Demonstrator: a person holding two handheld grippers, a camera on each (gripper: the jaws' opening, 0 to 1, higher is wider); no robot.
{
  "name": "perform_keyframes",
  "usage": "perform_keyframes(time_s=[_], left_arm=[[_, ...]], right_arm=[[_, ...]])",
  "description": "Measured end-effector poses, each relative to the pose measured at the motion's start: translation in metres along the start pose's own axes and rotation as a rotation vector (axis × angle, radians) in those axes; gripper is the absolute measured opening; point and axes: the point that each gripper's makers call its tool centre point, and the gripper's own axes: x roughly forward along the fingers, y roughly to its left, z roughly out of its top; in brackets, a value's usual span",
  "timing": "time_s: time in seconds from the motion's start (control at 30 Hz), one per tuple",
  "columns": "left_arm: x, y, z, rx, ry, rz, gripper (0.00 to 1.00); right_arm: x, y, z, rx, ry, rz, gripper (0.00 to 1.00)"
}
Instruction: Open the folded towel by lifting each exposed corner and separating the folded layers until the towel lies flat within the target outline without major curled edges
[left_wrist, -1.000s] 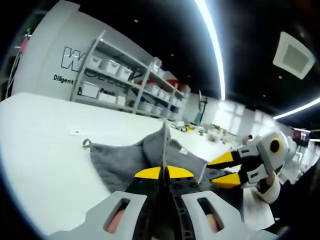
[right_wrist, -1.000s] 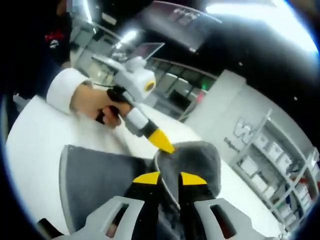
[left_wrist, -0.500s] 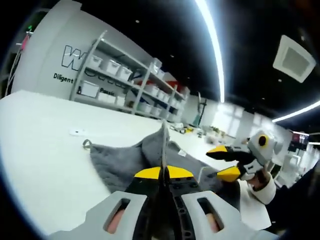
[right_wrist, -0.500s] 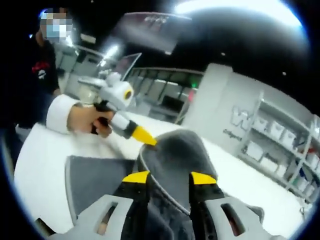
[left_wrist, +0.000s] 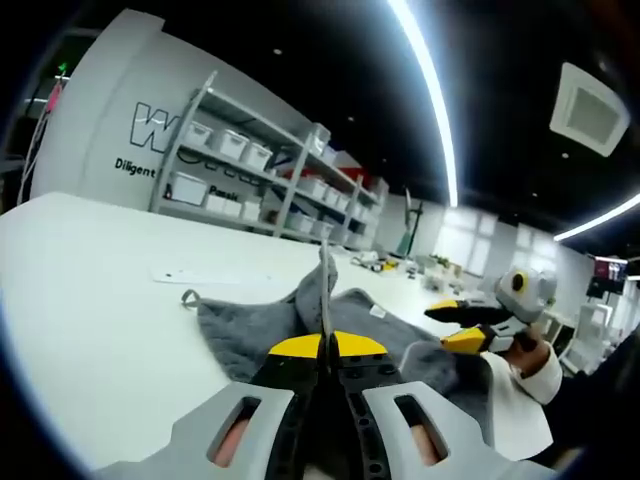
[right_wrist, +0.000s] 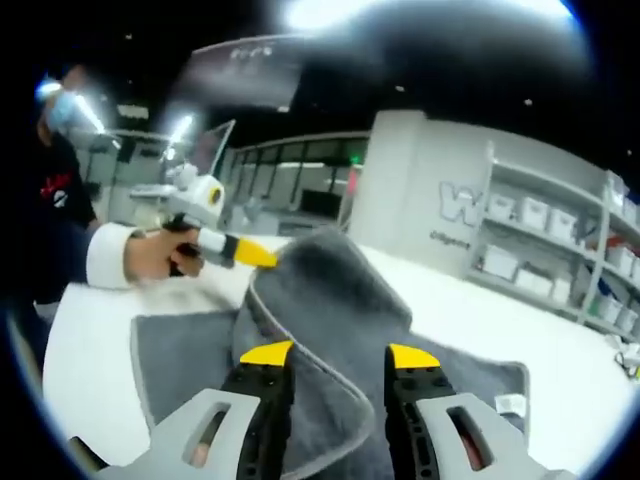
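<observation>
The grey towel (left_wrist: 255, 325) lies on the white table (left_wrist: 90, 300), one fold pulled up into a ridge. My left gripper (left_wrist: 325, 346) is shut on a thin towel edge that stands up between its yellow tips. In the right gripper view the left gripper (right_wrist: 256, 256) holds a towel corner up over the table (right_wrist: 90, 330). My right gripper (right_wrist: 338, 354) is open, and a raised fold of the towel (right_wrist: 330, 300) lies loosely between its spread jaws. From the left gripper view, the right gripper (left_wrist: 462, 324) hovers past the towel's right side with its tips apart.
Shelves with white bins (left_wrist: 235, 165) line the far wall, also visible as shelves (right_wrist: 560, 250) in the right gripper view. A small paper label (left_wrist: 195, 275) lies on the table beyond the towel. A person's hand with a white sleeve (right_wrist: 130, 258) holds the left gripper.
The right gripper's jaws have spread wider and let the towel fold loose. It has drawn away from the left gripper. The left gripper stays shut on the towel edge.
</observation>
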Motion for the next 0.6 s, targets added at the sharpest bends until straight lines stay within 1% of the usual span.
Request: perform_keyframes(time_s=[0.03, 0.1, 0.13, 0.17, 0.23, 0.4, 0.6], left_arm=[[0.0, 0.001, 0.0, 0.0, 0.0, 0.001, 0.02], [0.001, 0.005, 0.002, 0.004, 0.003, 0.006, 0.02], [0.001, 0.006, 0.002, 0.008, 0.004, 0.011, 0.02], [0.001, 0.007, 0.002, 0.014, 0.004, 0.017, 0.02], [0.0, 0.008, 0.001, 0.03, 0.009, 0.027, 0.02], [0.001, 0.011, 0.0, 0.045, 0.017, 0.038, 0.02], [0.0, 0.012, -0.001, 0.041, 0.017, 0.043, 0.02]], right_arm=[[0.0, -0.003, -0.003, -0.005, 0.012, -0.014, 0.3], [-0.001, -0.005, -0.005, -0.003, 0.014, -0.025, 0.3], [-0.002, -0.008, -0.007, 0.026, 0.015, -0.034, 0.29], [-0.002, -0.007, -0.013, 0.066, 0.042, -0.028, 0.29], [-0.002, -0.009, -0.02, 0.078, 0.063, -0.03, 0.31], [-0.002, -0.007, -0.033, 0.124, 0.107, -0.016, 0.29], [-0.002, 0.0, -0.041, 0.148, 0.138, 0.005, 0.28]])
